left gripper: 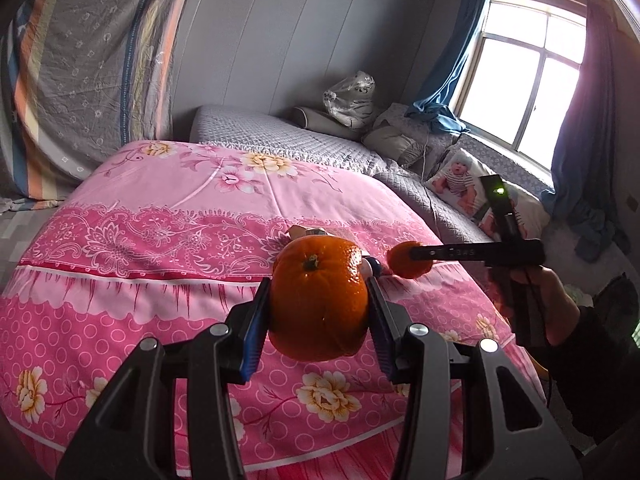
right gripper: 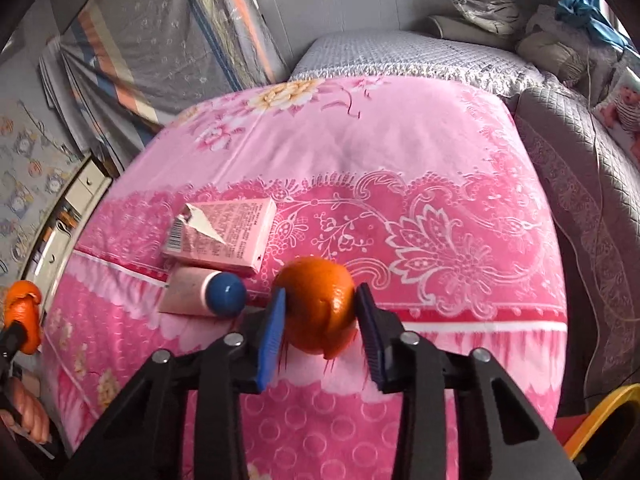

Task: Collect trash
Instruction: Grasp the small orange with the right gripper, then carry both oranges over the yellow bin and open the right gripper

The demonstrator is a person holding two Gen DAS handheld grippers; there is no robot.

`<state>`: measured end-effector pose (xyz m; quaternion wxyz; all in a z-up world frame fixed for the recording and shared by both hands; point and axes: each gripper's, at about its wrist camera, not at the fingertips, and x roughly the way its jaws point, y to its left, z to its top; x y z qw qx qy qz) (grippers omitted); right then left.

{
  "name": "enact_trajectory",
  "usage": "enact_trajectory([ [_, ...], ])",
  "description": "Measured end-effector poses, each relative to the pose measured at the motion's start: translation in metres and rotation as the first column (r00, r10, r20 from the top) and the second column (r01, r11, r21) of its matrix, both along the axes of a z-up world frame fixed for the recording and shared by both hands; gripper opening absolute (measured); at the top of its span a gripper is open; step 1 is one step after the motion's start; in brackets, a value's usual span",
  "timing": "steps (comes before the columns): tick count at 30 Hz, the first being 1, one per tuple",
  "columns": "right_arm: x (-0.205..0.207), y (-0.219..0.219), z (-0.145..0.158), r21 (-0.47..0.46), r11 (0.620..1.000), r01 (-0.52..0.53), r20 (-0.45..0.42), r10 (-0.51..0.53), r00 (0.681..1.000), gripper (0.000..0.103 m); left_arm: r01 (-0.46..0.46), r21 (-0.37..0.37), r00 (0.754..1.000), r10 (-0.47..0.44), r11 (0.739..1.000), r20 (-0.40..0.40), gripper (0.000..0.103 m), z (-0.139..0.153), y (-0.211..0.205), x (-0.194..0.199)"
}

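Note:
My left gripper (left gripper: 318,300) is shut on a big piece of orange peel (left gripper: 318,298) and holds it above the pink floral bedspread (left gripper: 168,216). My right gripper (right gripper: 320,312) is shut on a second orange peel (right gripper: 320,304), just above the bedspread (right gripper: 400,140). In the left wrist view the right gripper (left gripper: 416,256) comes in from the right with its peel (left gripper: 408,266). In the right wrist view the left gripper's peel (right gripper: 24,312) shows at the far left edge. A torn pink carton (right gripper: 222,236) and a pink tube with a blue cap (right gripper: 204,292) lie on the bedspread, left of the right gripper.
A grey quilted bed (left gripper: 280,136) with pillows and a plastic bag (left gripper: 352,98) lies beyond the bedspread, under a window (left gripper: 532,76). A striped sheet (left gripper: 80,60) hangs at the left. A yellow rim (right gripper: 608,416) shows at the lower right.

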<state>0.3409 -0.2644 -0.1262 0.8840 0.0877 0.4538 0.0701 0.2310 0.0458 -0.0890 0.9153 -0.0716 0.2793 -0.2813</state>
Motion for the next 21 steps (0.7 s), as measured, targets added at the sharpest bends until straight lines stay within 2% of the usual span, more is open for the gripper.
enact_trajectory([
  [10, -0.066, -0.022, 0.052, 0.082, 0.997, 0.003, 0.112, -0.012, 0.994, 0.032, -0.006, 0.044, 0.999, 0.004, 0.999, 0.043, 0.043, 0.023, -0.025, -0.017],
  [16, -0.116, -0.042, 0.085, 0.096, 0.995, 0.028, 0.205, -0.047, 0.978, 0.032, 0.067, 0.069, 0.993, -0.073, 0.995, 0.089, 0.043, 0.041, -0.061, -0.035],
  [21, -0.155, -0.069, 0.109, 0.089, 0.992, 0.091, 0.279, -0.112, 0.954, 0.032, 0.144, 0.077, 0.98, -0.153, 0.987, 0.128, 0.043, 0.056, -0.092, -0.054],
])
